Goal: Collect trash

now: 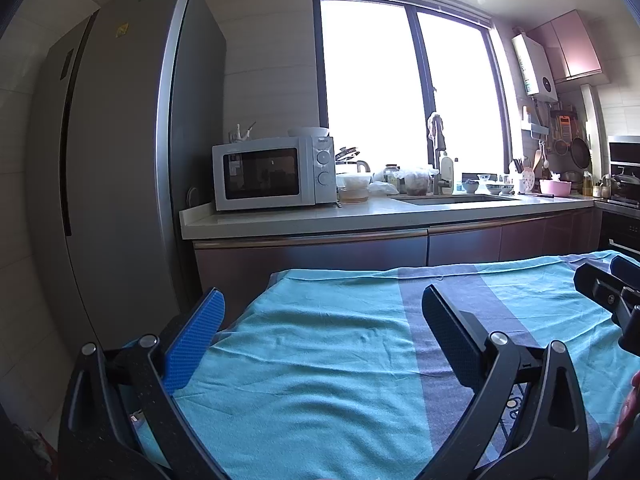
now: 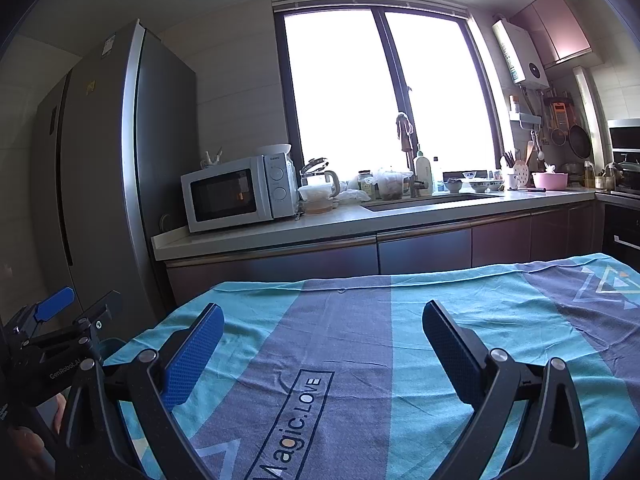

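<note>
My left gripper point(image 1: 322, 300) is open and empty, held above a table covered by a turquoise and grey cloth point(image 1: 320, 352). My right gripper point(image 2: 322, 316) is open and empty above the same cloth point(image 2: 360, 340), which bears the words "Magic.LOVE". The right gripper shows at the right edge of the left wrist view point(image 1: 612, 288); the left gripper shows at the left edge of the right wrist view point(image 2: 76, 304). No trash shows on the cloth in either view.
A tall grey fridge point(image 1: 120, 160) stands at the left. A counter point(image 1: 360, 216) beyond the table holds a white microwave point(image 1: 272, 174), food containers point(image 1: 354, 188), a sink point(image 1: 452, 200), bowls and a pink bowl point(image 1: 554, 187). A window point(image 1: 408, 88) is behind.
</note>
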A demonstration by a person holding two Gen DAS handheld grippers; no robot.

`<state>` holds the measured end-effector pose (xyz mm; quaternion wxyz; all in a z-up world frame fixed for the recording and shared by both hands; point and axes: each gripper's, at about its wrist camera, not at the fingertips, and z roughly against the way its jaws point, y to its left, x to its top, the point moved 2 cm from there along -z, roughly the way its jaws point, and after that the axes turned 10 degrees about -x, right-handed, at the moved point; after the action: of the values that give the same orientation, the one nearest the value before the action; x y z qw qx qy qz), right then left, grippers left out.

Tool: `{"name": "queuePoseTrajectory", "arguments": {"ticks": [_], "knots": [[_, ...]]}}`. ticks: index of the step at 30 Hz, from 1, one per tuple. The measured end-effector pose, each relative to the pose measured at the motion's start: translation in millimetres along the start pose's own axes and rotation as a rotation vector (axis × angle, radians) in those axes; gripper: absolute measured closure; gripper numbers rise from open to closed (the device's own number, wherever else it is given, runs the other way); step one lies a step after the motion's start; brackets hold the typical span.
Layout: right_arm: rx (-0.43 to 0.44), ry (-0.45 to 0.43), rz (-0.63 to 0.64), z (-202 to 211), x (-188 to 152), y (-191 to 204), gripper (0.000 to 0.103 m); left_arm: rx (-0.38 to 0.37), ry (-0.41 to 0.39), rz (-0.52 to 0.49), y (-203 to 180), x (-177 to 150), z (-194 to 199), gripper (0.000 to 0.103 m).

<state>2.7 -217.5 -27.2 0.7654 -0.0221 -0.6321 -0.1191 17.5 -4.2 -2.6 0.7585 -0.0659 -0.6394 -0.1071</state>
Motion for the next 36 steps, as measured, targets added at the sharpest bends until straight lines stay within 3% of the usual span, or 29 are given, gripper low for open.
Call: {"name": "queuePoseTrajectory", "arguments": {"ticks": [36], "knots": [[-0.005, -0.001, -0.011, -1.3, -1.2, -0.3, 0.007, 0.007, -0.004, 0.001, -5.9, 0.1, -1.9, 0.006]]}}
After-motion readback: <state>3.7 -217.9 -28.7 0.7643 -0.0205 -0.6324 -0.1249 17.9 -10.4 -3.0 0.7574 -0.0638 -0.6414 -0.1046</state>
